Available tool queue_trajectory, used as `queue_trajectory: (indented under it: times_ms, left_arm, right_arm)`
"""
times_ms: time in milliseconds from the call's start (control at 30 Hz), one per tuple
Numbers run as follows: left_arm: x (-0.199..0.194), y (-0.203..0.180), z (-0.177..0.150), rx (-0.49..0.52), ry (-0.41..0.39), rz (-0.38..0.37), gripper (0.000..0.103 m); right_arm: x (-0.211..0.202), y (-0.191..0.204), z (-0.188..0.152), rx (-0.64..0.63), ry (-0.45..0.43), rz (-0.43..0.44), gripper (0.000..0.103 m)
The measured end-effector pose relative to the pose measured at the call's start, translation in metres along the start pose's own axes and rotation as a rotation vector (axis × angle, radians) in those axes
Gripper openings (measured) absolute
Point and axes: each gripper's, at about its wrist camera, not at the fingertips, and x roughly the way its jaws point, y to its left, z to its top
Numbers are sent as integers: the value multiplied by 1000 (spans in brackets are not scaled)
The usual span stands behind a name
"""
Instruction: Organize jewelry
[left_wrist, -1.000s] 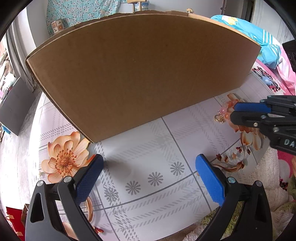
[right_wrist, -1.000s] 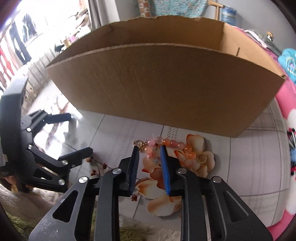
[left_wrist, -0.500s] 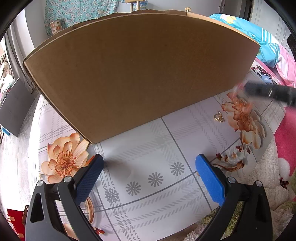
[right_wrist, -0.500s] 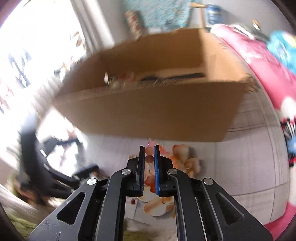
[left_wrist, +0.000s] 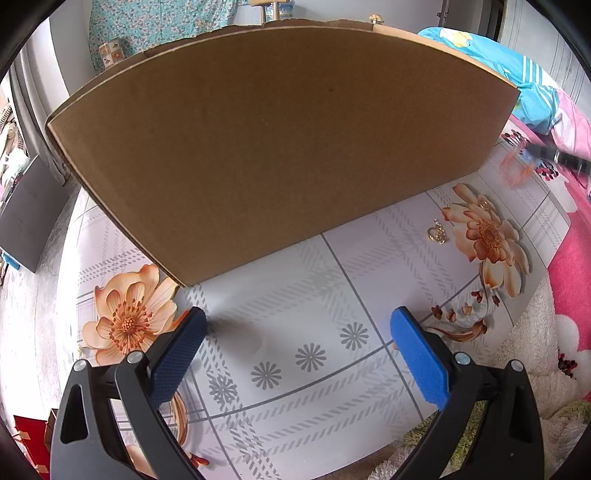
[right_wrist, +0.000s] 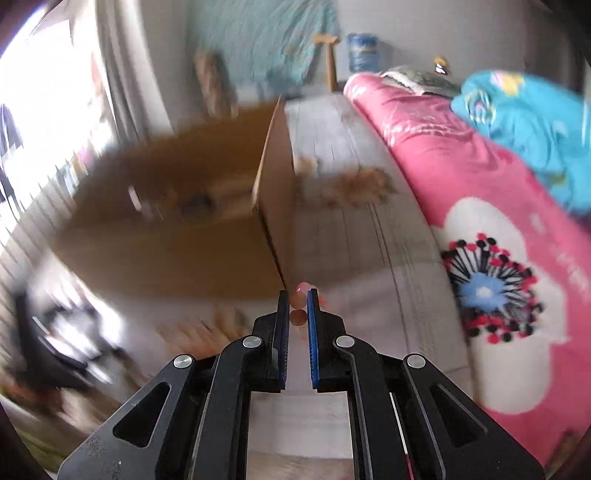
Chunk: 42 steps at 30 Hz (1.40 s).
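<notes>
Now, right gripper (right_wrist: 297, 308): jaws pinching bead bracelet (right_wrist: 298, 302)
Left gripper (left_wrist: 295, 345): jaws wide, nothing between
Surface (left_wrist: 373, 266): gold charm (left_wrist: 437, 233) beside cardboard box (left_wrist: 280, 147)

Pink-orange bead bracelet (right_wrist: 298, 302) pinched aloft; gold ring (left_wrist: 437, 233) on table beside box.

My left gripper (left_wrist: 297, 341) points steeply down with its blue pads spread wide and nothing between them, while my right gripper (right_wrist: 298, 308) tilts downward, jaws pinched nearly together on a beaded bracelet (right_wrist: 300, 295).
</notes>
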Motion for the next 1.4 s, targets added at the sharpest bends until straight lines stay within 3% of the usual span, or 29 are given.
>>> queue_trajectory:
  times_ms: [100,133,200,300,400,500,667,833,967,1167,1233,1400]
  left_arm:
    - [0,-1,0,1,2,0,98]
    - [1,-1,3,0,2,0,98]
    - [3,-1,5,1,2,0,98]
    - [3,-1,5,1,1,0,98]
    - [6,0,10,1,3,0,98]
    - [5,0,9,1,3,0,98]
    - [3,0,5,1,2,0,98]
    - [5,1,5,1,3,0,98]
    - [4,-2,7,1,3,0,98]
    - [4,-1,7,1,3,0,98]
    - [3,-2,5,1,3,0,98]
    - [3,-1,5,1,3,0,98]
  right_arm:
    - [19,28,-23,-171,114,-82,9]
    - [18,30,-29,-193,124,-85,16]
    - [13,34,-32,-190,116,-71,26]
    - [1,30,-26,-113,62,-26,29]
    - [0,26,-17,-55,36,65,29]
    - [11,35,-15,-19,75,201,26]
    - [29,54,-27,-64,162,238,24]
    - [37,38,-27,-12,181,165,19]
    - [42,23,-22,49,169,177,19]
    - [48,37,-16,-22,145,161,19]
    - [48,41,-17,-52,145,153,10]
    - [46,56,-20,-79,164,208,8]
